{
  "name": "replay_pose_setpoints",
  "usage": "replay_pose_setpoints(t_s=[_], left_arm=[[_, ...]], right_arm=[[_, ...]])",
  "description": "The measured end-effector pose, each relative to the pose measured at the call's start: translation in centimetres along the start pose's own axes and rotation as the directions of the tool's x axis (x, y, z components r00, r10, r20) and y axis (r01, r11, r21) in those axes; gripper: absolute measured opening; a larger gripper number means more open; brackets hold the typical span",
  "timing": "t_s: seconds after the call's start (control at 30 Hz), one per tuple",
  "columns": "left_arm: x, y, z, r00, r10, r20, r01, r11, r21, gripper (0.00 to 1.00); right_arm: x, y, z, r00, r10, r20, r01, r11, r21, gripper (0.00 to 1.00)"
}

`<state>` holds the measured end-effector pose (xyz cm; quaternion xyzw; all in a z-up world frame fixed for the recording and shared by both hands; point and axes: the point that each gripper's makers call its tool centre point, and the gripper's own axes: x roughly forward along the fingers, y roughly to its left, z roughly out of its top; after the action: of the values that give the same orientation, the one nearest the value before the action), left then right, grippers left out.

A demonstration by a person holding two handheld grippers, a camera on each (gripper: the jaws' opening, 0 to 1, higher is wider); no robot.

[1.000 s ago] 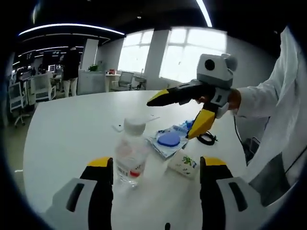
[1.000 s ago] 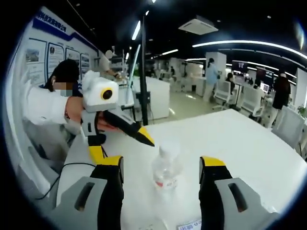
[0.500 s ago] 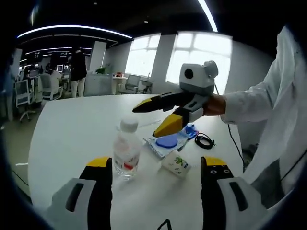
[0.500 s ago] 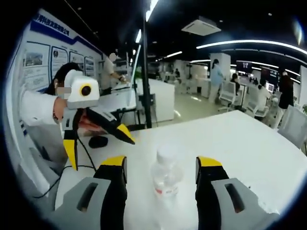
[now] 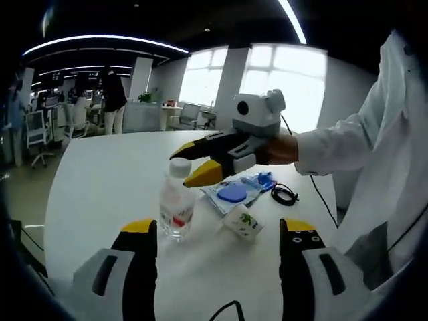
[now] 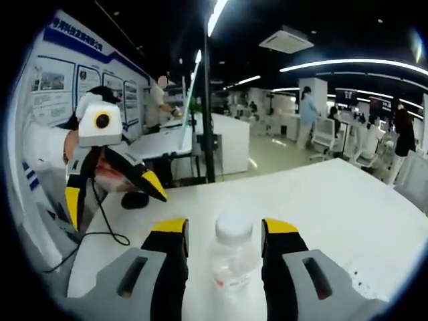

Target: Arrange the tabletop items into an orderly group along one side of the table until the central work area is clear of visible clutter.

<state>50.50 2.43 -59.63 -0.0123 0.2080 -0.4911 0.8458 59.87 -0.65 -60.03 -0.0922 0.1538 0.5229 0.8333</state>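
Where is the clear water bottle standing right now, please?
In the left gripper view the water bottle stands upright on the white table, left of the small carton, with the right hand-held gripper around its cap.

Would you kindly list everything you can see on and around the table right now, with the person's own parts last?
Bottle: one, clear with a white cap and red on its label, standing on the table between the right gripper's jaws.
Blue packet: one, blue and clear, lying flat beyond the bottle.
Small box: one, white with green print, beside the packet.
Cable: one, black, coiled near the table edge.
Table: one, white.
Right gripper: one, grey with yellow tips, open around the bottle cap.
Left gripper: one, grey with yellow tips, open, off the bottle.
Sleeve: white, behind the right gripper.
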Motion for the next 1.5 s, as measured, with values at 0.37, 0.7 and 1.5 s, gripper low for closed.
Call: replay_pose_setpoints(t_s=[0.37, 0.7, 1.5], left_arm=[[-0.4, -0.1, -0.4, 1.000, 0.008, 0.005, -0.008, 1.000, -0.013, 0.74], [-0.6, -0.1, -0.7, 1.000, 0.012, 0.010, -0.012, 1.000, -0.021, 0.74], [-0.3, -0.7, -1.1, 1.000, 0.004, 0.011, -0.004, 1.000, -0.030, 0.73]], right_arm=[[0.3, -0.6, 0.0, 1.000, -0.024, 0.000, 0.024, 0.999, -0.040, 0.20], [0.3, -0.5, 0.0, 0.997, -0.071, -0.008, 0.071, 0.997, -0.018, 0.20], [0.4, -0.9, -0.3, 0.984, -0.177, 0.000, 0.176, 0.982, 0.072, 0.24]])
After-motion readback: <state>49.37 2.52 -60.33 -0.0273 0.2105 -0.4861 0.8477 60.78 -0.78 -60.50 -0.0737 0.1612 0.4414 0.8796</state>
